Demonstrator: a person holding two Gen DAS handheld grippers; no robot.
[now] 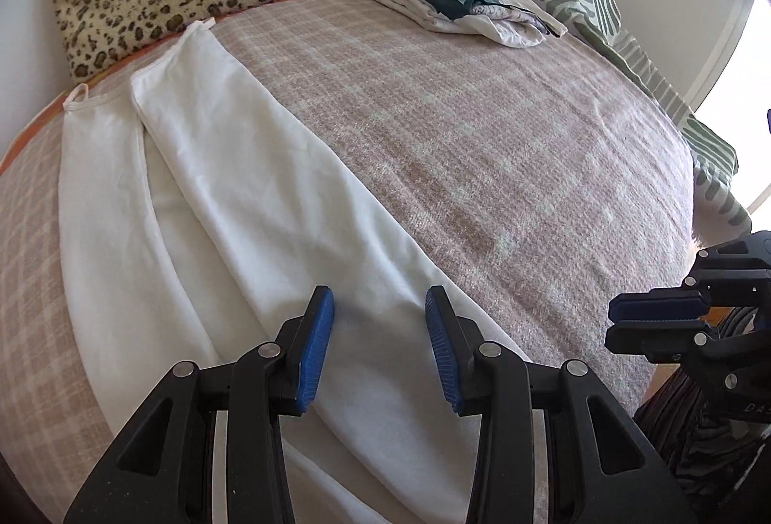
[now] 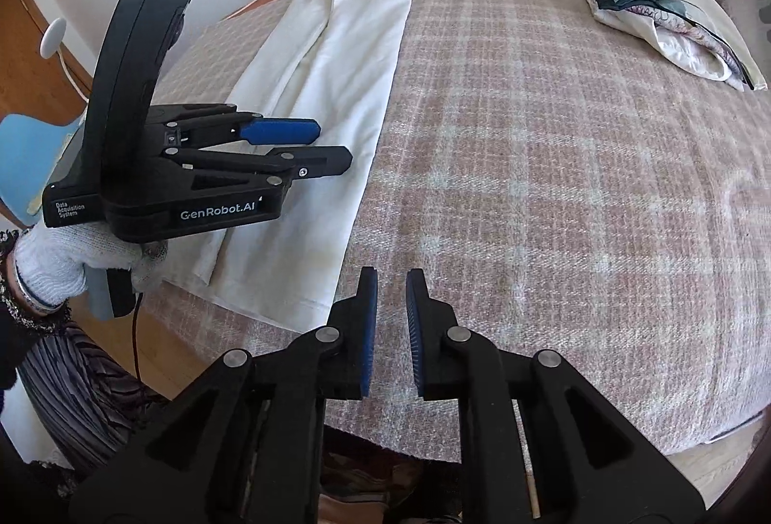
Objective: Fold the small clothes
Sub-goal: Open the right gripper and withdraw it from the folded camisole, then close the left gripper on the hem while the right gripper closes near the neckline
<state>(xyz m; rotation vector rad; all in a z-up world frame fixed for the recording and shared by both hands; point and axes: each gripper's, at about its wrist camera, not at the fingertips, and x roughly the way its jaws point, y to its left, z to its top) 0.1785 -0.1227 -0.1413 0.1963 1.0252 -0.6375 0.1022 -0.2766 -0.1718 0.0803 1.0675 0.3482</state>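
Plaid blanket (image 1: pixel 482 148): white strappy garment (image 1: pixel 231 167) folded lengthwise, flat, long.

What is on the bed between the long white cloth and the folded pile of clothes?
Nothing. Between the white cloth and the folded pile there is only bare checked blanket. Both wrist views show this.

Two grippers, both with nothing between the pads

The left gripper (image 1: pixel 379 316) stands partly open, held by a gloved hand (image 2: pixel 58 263); the right gripper (image 2: pixel 391 297) shows only a narrow gap.
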